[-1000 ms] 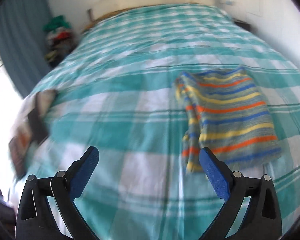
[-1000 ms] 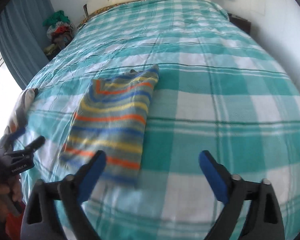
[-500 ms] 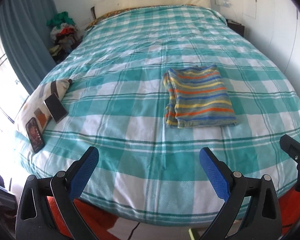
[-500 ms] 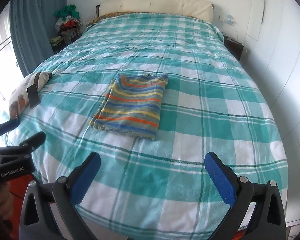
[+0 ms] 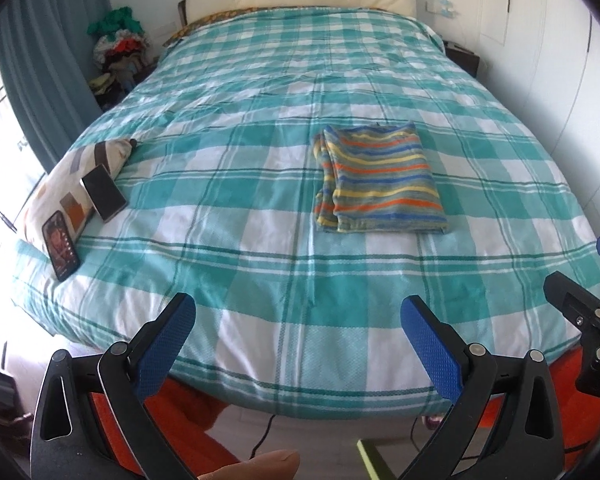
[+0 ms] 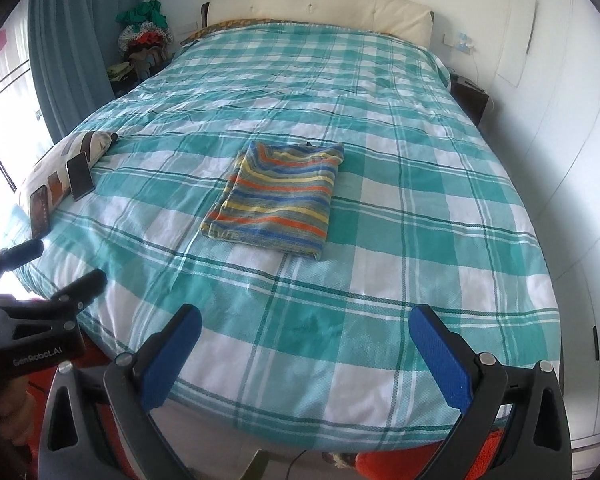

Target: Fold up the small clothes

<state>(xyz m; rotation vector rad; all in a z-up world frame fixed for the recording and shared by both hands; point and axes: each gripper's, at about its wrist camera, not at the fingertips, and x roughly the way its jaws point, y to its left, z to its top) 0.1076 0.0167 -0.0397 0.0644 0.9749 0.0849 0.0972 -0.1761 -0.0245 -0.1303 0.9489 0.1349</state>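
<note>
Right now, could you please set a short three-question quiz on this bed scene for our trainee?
1. True or false: the striped garment lies folded on the checked bedspread.
2. How many phones rest against the patterned pillow at the bed's left edge?
3. Is the left gripper or the right gripper holding anything? A) left only B) right only C) neither

Key: 1 true; 2 two; 3 C, both stand open and clear of the garment.

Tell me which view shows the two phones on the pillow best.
Left wrist view: the two phones lean on the pillow large, one screen lit. The right wrist view shows them small and oblique at its left edge.
</note>
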